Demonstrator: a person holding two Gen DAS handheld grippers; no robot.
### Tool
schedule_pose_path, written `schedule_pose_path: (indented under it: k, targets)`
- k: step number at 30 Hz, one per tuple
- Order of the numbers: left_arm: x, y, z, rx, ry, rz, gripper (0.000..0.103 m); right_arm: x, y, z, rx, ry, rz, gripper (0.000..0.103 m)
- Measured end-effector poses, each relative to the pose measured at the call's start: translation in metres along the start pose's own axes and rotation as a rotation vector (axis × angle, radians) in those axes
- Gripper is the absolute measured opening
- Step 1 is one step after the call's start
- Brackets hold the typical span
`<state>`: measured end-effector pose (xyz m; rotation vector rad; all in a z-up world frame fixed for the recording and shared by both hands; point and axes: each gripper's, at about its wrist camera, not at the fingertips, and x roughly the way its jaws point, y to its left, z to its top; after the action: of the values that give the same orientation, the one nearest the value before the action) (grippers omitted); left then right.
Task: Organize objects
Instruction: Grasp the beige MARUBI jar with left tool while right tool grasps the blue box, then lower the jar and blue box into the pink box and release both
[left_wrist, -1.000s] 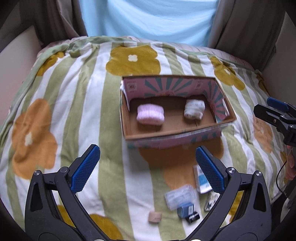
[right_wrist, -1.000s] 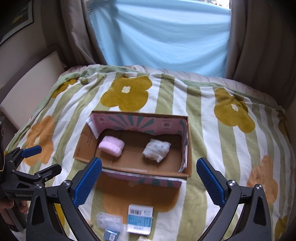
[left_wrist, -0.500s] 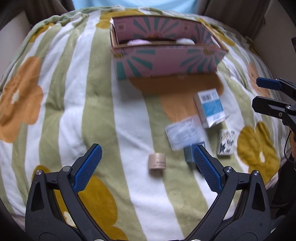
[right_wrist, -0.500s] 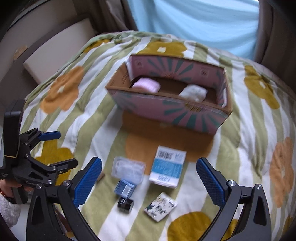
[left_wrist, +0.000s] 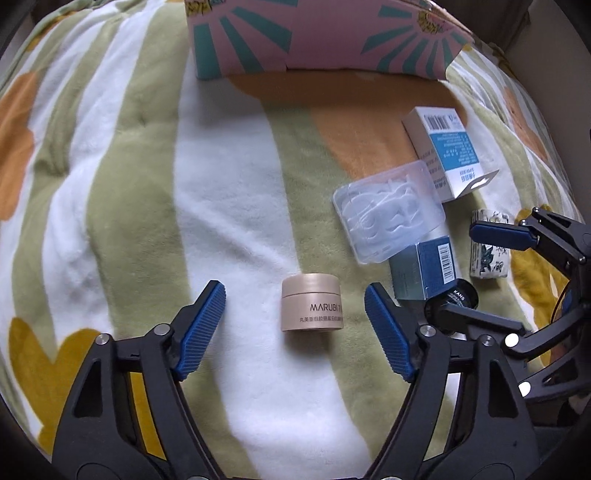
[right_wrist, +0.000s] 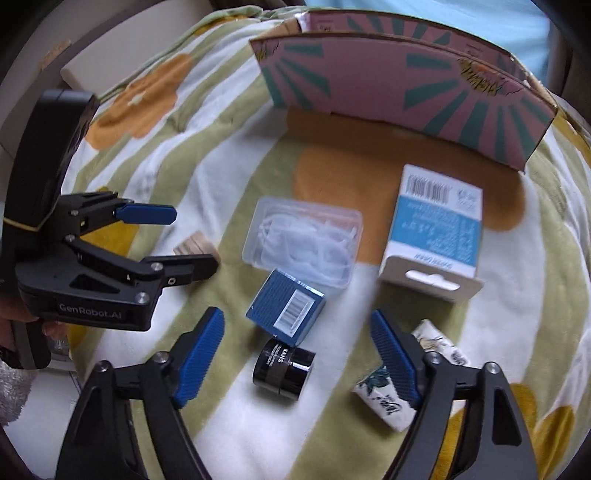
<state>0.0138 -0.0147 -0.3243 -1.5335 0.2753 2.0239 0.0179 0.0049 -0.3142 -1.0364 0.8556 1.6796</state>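
Observation:
My left gripper (left_wrist: 295, 332) is open, its jaws either side of a beige Marubi cream jar (left_wrist: 312, 308) standing on the blanket, not touching it. My right gripper (right_wrist: 297, 354) is open, its jaws either side of a black Kans jar (right_wrist: 283, 373) lying on its side. Close by lie a small dark blue box (right_wrist: 286, 306), a clear case of floss picks (right_wrist: 303, 240), a white and blue carton (right_wrist: 436, 225) and a floral packet (right_wrist: 388, 398). The pink cardboard box (right_wrist: 388, 77) stands behind them. The left gripper also shows in the right wrist view (right_wrist: 162, 240).
Everything lies on a soft bed blanket (left_wrist: 129, 184) with green stripes and orange flowers. The right gripper shows at the right edge of the left wrist view (left_wrist: 491, 266). A beige wall or headboard (right_wrist: 92, 55) lies at the far left.
Both grippers have come down and forward from high above the bed. The left now brackets the beige jar and the right brackets the black jar. Both stay open.

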Motion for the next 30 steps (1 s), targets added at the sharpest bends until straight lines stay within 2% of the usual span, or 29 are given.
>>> schedule_pose_path:
  k: [5, 7, 14, 18, 23, 30]
  targets:
    - [0.006, -0.006, -0.004, 0.013, -0.004, 0.017, 0.074, 0.015, 0.006, 0.002, -0.01, 0.011, -0.03, 0.069]
    - [0.006, -0.006, -0.004, 0.008, -0.011, 0.02, 0.071, 0.019, 0.005, 0.004, -0.001, 0.017, -0.027, 0.066]
    - [0.006, -0.006, -0.004, 0.017, -0.03, 0.046, 0.053, 0.026, 0.006, 0.008, 0.012, 0.021, -0.03, 0.057]
    - [0.004, -0.006, -0.006, 0.032, -0.039, 0.049, 0.044, 0.032, 0.006, 0.009, 0.024, 0.032, -0.032, 0.048]
    - [0.006, -0.013, -0.008, 0.059, -0.035, 0.048, 0.03, 0.027, 0.006, 0.006, 0.035, 0.028, -0.035, 0.047]
    - [0.003, -0.014, -0.007, 0.04, -0.042, 0.046, 0.03, 0.02, 0.007, 0.003, 0.042, 0.027, -0.042, 0.047]
